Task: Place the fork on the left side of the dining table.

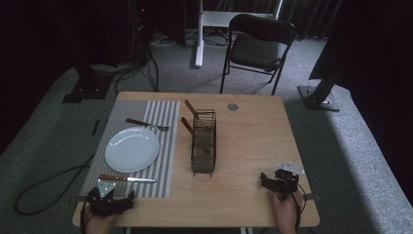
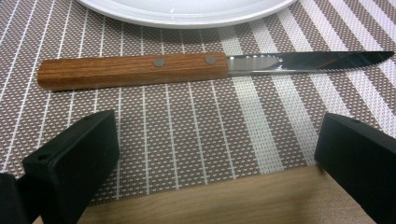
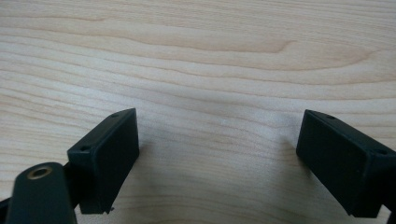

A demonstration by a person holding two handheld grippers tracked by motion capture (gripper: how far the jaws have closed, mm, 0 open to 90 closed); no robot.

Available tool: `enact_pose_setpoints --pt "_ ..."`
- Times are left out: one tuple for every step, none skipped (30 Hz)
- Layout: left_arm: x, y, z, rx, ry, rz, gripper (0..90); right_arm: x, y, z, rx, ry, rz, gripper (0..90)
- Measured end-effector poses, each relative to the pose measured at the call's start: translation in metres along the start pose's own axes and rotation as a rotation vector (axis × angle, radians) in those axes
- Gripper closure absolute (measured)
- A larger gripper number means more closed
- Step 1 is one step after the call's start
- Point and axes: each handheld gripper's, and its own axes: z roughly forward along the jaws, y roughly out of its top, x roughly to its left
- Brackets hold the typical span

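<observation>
You are holding your left gripper point(image 1: 110, 201) low at the near edge of the desk point(image 1: 248, 141), and its jaws are standing wide apart with nothing between them. In the left gripper view, the knife point(image 2: 187, 68) is lying just ahead of those jaws, crosswise to them, flat on the striped placemat point(image 2: 187, 135); its wooden handle is sitting ahead of the left-hand jaw and its serrated blade is running out ahead of the right-hand jaw. The jaws are not touching the knife; a band of placemat is showing between them and it. Beyond the knife, farther out from the jaws, the rim of the white plate point(image 2: 187, 14) is lying on the same placemat. You are resting your right gripper point(image 1: 278, 181) near the other end of the desk's near edge, well apart from the left one. Its jaws are also gaping wide and gripping nothing, with bare wood showing between and ahead of them in the right gripper view. In the high view, a wire rack point(image 1: 204, 144) with two wooden-handled pieces in it is standing beyond both grippers, and a fork point(image 1: 146, 124) is lying on the far side of the plate.
</observation>
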Motion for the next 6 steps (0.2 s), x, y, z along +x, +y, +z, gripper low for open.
enact_pose_setpoints --pt "-0.0004 -0.0002 0.0002 -0.003 0.004 -0.003 0.0 0.0 0.0 0.0 0.0 0.0 0.0 12.8" --pt "-0.0006 -0.0003 0.0003 -0.004 0.005 -0.004 0.0 0.0 0.0 0.0 0.0 0.0 0.0 12.8" --pt "-0.0006 -0.0003 0.0003 -0.004 0.005 -0.004 0.0 0.0 0.0 0.0 0.0 0.0 0.0 12.8" --pt "-0.0007 -0.0002 0.0004 -0.004 0.006 -0.006 0.0 0.0 0.0 0.0 0.0 0.0 0.0 12.7" --pt "-0.0008 -0.0003 0.0004 -0.005 0.006 -0.007 0.0 -0.0001 0.0001 0.0 0.0 0.0 0.0 12.7" --pt "-0.0008 -0.0003 0.0004 -0.005 0.006 -0.007 0.0 -0.0001 0.0001 0.0 0.0 0.0 0.0 12.8"
